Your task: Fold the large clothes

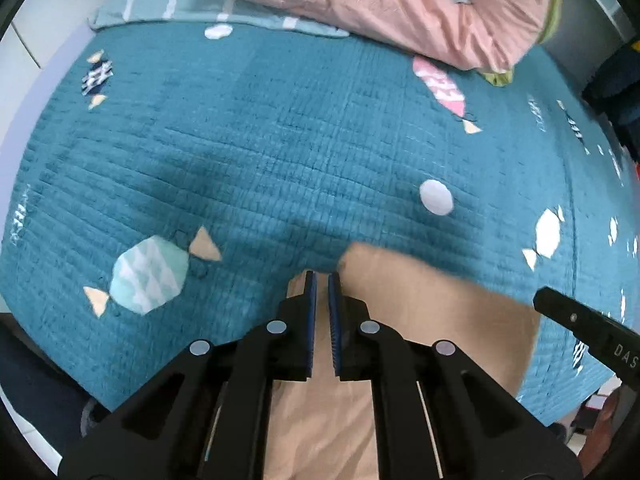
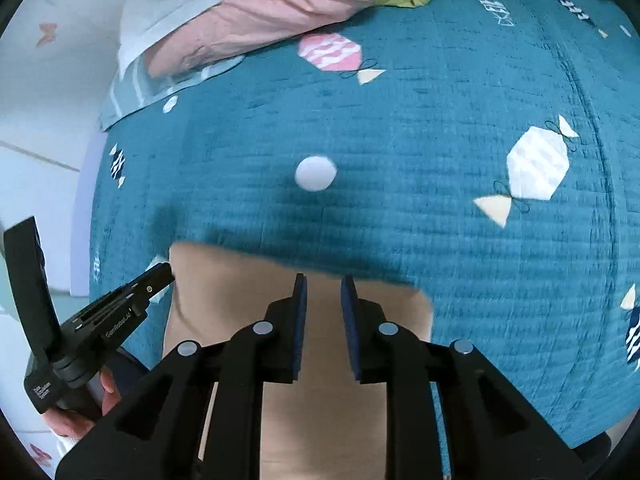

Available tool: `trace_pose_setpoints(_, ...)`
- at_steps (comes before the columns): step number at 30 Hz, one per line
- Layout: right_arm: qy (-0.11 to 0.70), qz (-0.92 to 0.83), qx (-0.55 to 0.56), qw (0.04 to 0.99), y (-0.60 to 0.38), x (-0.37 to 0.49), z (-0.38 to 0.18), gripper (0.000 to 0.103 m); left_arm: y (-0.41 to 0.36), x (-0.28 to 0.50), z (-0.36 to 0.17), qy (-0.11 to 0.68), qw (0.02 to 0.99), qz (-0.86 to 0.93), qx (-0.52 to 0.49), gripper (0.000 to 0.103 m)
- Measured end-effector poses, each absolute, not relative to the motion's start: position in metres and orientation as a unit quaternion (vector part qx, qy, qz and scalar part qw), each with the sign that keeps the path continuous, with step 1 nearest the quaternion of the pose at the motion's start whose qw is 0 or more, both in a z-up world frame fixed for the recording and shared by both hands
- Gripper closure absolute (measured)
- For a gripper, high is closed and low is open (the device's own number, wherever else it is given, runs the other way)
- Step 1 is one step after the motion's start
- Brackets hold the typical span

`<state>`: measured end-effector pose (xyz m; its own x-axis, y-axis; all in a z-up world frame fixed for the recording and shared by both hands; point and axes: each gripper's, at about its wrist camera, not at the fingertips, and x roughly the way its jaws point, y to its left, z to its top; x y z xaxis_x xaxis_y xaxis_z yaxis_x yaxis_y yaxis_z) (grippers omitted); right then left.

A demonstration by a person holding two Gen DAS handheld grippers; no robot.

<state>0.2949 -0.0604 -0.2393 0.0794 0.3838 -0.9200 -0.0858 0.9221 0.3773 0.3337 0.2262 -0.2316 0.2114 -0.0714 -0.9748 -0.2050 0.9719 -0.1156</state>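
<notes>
A beige garment (image 1: pixel 420 304) is seen at the lower centre of both views, lifted over the teal bedspread (image 1: pixel 260 152). Its upper edge is pinched by the closed left hand-held gripper (image 1: pixel 322 280) – the right hand-held gripper (image 2: pixel 324 284) stands slightly parted around cloth, grip uncertain. Folding appears barely begun; the garment's lower part is cut off

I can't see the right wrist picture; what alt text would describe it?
The right gripper hangs over a tan garment on a teal quilt, jaws slightly apart. The left gripper reaches the garment's left edge; pink bedding lies behind.
</notes>
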Motion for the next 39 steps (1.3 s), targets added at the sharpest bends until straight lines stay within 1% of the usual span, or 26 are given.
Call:
trace_pose_setpoints(2,0.690,0.160,0.084,0.701,-0.050,0.294,-0.272,0.085,0.226,0.345,-0.268,0.661,0.741,0.054,-0.104,0.096)
trace_pose_setpoints(3,0.695,0.154,0.076,0.699,-0.047,0.293,-0.284,0.087,0.226,0.344,-0.291,0.680,0.724,0.067,-0.093,0.096)
trace_pose_setpoints(5,0.689,0.142,0.084,0.705,-0.049,0.289,-0.300,0.089,0.225,0.338,-0.303,0.677,0.727,0.066,-0.099,0.096)
trace_pose_setpoints(8,0.664,0.141,0.113,0.725,-0.059,0.283,-0.281,0.089,0.228,0.331,-0.282,0.662,0.741,0.058,-0.097,0.096)
trace_pose_setpoints(10,0.629,0.143,0.123,0.754,-0.069,0.277,-0.254,0.087,0.233,0.328,-0.261,0.643,0.758,0.064,-0.085,0.095)
trace_pose_setpoints(13,0.595,0.156,0.133,0.777,-0.086,0.263,-0.218,0.085,0.236,0.316,-0.225,0.616,0.783,0.053,-0.070,0.095)
trace_pose_setpoints(16,0.577,0.172,0.113,0.790,-0.094,0.228,-0.192,0.085,0.233,0.295,-0.198,0.596,0.801,0.053,-0.040,0.092)
trace_pose_setpoints(19,0.591,0.180,0.101,0.780,-0.095,0.186,-0.196,0.085,0.229,0.251,-0.183,0.585,0.810,0.031,-0.025,0.087)
trace_pose_setpoints(22,0.630,0.187,0.092,0.748,-0.089,0.145,-0.220,0.085,0.217,0.214,-0.190,0.605,0.796,-0.006,-0.030,0.078)
trace_pose_setpoints(25,0.669,0.188,0.071,0.716,-0.077,0.120,-0.263,0.086,0.211,0.184,-0.218,0.634,0.773,-0.014,-0.029,0.079)
trace_pose_setpoints(28,0.666,0.173,0.059,0.723,-0.068,0.117,-0.288,0.087,0.209,0.173,-0.250,0.648,0.760,-0.012,-0.052,0.079)
trace_pose_setpoints(31,0.667,0.164,0.067,0.724,-0.067,0.121,-0.289,0.088,0.209,0.172,-0.260,0.638,0.768,-0.003,-0.056,0.079)
trace_pose_setpoints(35,0.662,0.174,0.048,0.727,-0.067,0.119,-0.273,0.087,0.204,0.170,-0.248,0.633,0.773,0.004,-0.040,0.079)
trace_pose_setpoints(36,0.662,0.176,0.056,0.726,-0.071,0.120,-0.269,0.086,0.203,0.167,-0.245,0.631,0.775,0.004,-0.037,0.079)
trace_pose_setpoints(37,0.662,0.177,0.066,0.725,-0.076,0.121,-0.267,0.082,0.202,0.166,-0.243,0.630,0.776,0.003,-0.033,0.077)
trace_pose_setpoints(38,0.661,0.175,0.077,0.725,-0.081,0.121,-0.264,0.077,0.201,0.164,-0.241,0.630,0.776,0.003,-0.029,0.071)
trace_pose_setpoints(39,0.658,0.175,0.088,0.727,-0.086,0.121,-0.261,0.062,0.201,0.163,-0.239,0.630,0.776,0.006,-0.025,0.066)
